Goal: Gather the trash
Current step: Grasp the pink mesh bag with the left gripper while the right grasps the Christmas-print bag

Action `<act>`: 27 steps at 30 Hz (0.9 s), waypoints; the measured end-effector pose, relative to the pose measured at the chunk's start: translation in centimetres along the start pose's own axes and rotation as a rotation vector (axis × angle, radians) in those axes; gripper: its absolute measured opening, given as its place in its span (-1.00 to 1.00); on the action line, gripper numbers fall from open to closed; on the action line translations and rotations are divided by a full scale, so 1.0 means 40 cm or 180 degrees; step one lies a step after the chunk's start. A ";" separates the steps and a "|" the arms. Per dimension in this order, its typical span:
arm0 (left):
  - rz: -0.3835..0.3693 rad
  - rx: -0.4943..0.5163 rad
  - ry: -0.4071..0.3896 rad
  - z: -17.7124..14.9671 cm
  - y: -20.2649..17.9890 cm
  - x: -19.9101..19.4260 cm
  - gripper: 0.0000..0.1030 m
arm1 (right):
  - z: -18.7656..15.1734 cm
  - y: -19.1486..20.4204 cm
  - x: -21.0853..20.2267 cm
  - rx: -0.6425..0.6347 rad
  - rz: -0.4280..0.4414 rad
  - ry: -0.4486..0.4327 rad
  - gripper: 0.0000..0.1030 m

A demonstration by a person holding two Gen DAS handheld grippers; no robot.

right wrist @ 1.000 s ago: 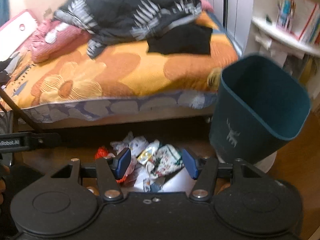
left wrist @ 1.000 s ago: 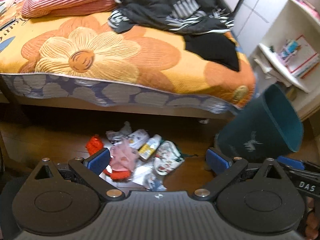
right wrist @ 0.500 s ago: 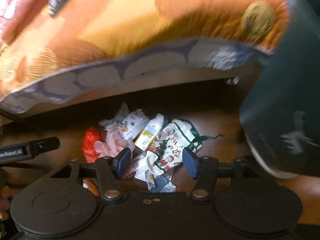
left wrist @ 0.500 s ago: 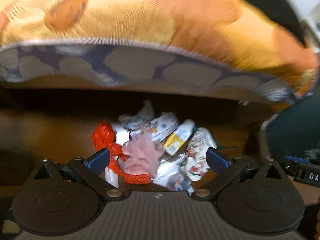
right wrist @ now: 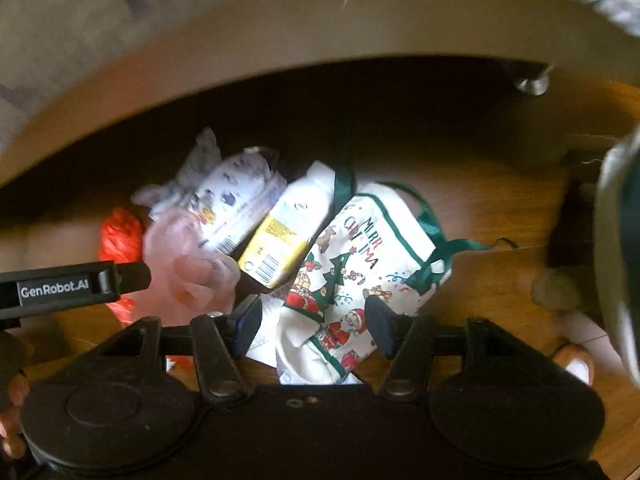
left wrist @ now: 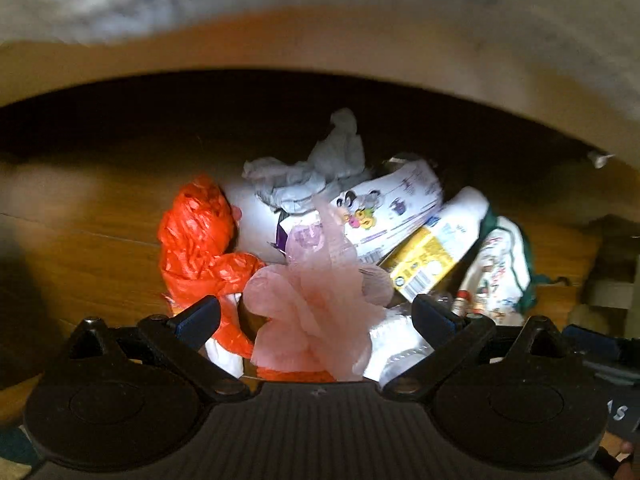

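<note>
We're hovering both grippers right over the trash pile on the wooden floor [left wrist: 80, 248], pointing pretty much straight down. Our left gripper [left wrist: 316, 316] is sitting with its jaws spread wide, nothing pinched, and the crumpled pink bag [left wrist: 320, 296] is lying right between the blue pads. The orange-red plastic bag [left wrist: 196, 240] is bunched up just beside the left pad, touching the pink one. Our right gripper [right wrist: 310, 324] is also gaping open with nothing gripped, and the white Christmas-print bag [right wrist: 352, 268] with green trim is lying between its tips. A bit further out, the yellow-and-white carton [right wrist: 288, 232] is leaning against that Christmas bag, and a white printed wrapper [left wrist: 392, 208] is touching it on the other side. Behind those, a grey crumpled bag [left wrist: 320, 168] is sitting at the back of the heap. Further still, everything is going dark under the bed edge [left wrist: 320, 48], which is arching across the top. Off to the right we're seeing the dark green bin [right wrist: 628, 240], well blurred.
</note>
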State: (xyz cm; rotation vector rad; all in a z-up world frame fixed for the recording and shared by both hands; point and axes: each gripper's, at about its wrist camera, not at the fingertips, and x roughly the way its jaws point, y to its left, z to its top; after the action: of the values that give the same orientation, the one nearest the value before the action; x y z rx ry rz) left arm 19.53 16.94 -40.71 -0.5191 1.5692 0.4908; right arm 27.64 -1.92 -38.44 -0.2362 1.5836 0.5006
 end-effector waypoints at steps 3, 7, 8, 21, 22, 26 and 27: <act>0.0028 0.0011 0.0114 0.011 -0.001 0.062 0.98 | 0.011 0.014 0.059 0.0028 -0.0049 0.0101 0.11; 0.0062 0.0005 0.0237 0.016 0.002 0.126 0.94 | 0.017 0.032 0.124 -0.0015 -0.0088 0.0229 0.10; 0.0070 -0.0010 0.0271 0.018 0.004 0.140 0.90 | 0.018 0.036 0.137 -0.0027 -0.0107 0.0251 0.09; 0.0002 -0.0072 0.0495 0.032 0.010 0.211 -0.31 | 0.029 0.038 0.224 -0.0103 -0.0382 0.0348 -0.84; -0.0004 -0.0069 0.0495 0.032 0.009 0.209 -0.37 | 0.029 0.035 0.223 -0.0075 -0.0402 0.0369 -0.84; 0.0006 -0.0031 0.0475 0.030 0.002 0.192 -0.59 | 0.019 0.025 0.187 -0.0097 -0.0420 0.0289 -0.89; 0.0035 -0.0034 0.0466 0.028 -0.001 0.182 -0.62 | 0.014 0.020 0.173 -0.0097 -0.0424 0.0267 -0.91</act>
State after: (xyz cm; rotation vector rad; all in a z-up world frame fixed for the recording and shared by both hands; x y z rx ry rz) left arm 20.10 17.31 -48.05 -0.5653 1.7107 0.4785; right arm 27.20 0.09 -45.11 -0.3875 1.6303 0.4159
